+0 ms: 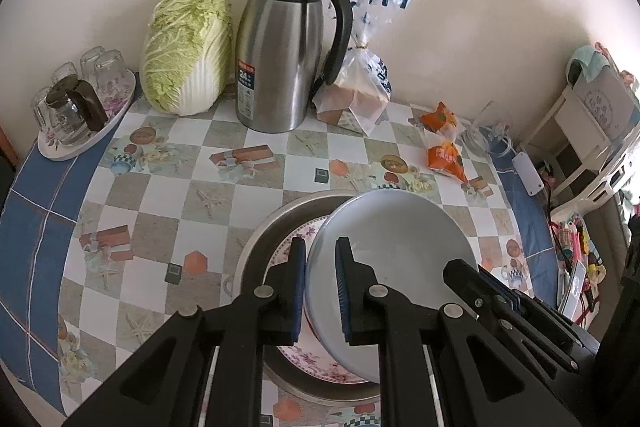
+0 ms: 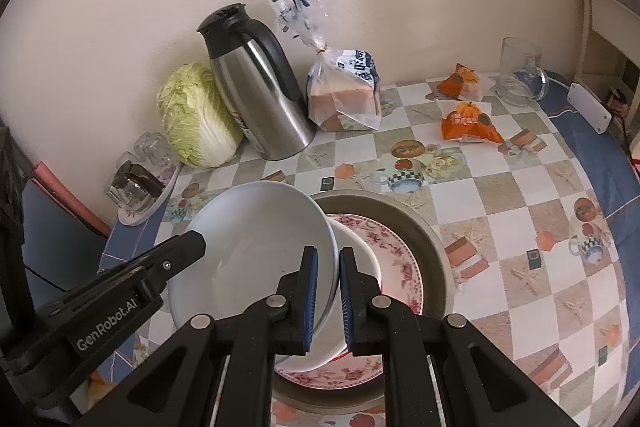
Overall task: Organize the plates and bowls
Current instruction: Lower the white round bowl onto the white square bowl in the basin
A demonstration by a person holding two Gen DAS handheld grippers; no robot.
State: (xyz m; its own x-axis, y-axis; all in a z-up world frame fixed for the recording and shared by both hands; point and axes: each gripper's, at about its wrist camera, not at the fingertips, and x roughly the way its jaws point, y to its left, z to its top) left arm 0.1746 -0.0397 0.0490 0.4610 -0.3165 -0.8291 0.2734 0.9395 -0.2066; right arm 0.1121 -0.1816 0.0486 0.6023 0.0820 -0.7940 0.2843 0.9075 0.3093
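A white plate (image 1: 400,239) is held tilted above a metal basin (image 1: 256,251). My left gripper (image 1: 321,287) is shut on the plate's left rim. In the left wrist view my right gripper (image 1: 454,267) reaches onto the plate's right side. The right wrist view shows the right gripper (image 2: 328,295) shut on the right rim of the white plate (image 2: 256,239), and the left gripper (image 2: 198,245) at the plate's left edge. Inside the metal basin (image 2: 434,231) lies a floral plate (image 2: 400,259) with a white bowl (image 2: 360,255) on it, partly hidden by the held plate.
Along the wall stand a napa cabbage (image 1: 188,51), a steel thermos jug (image 1: 288,47) and a bagged loaf (image 1: 360,87). A tray of glasses (image 1: 80,107) sits far left. Two orange snack packets (image 2: 468,123) and a glass mug (image 2: 520,71) lie far right on the checked tablecloth.
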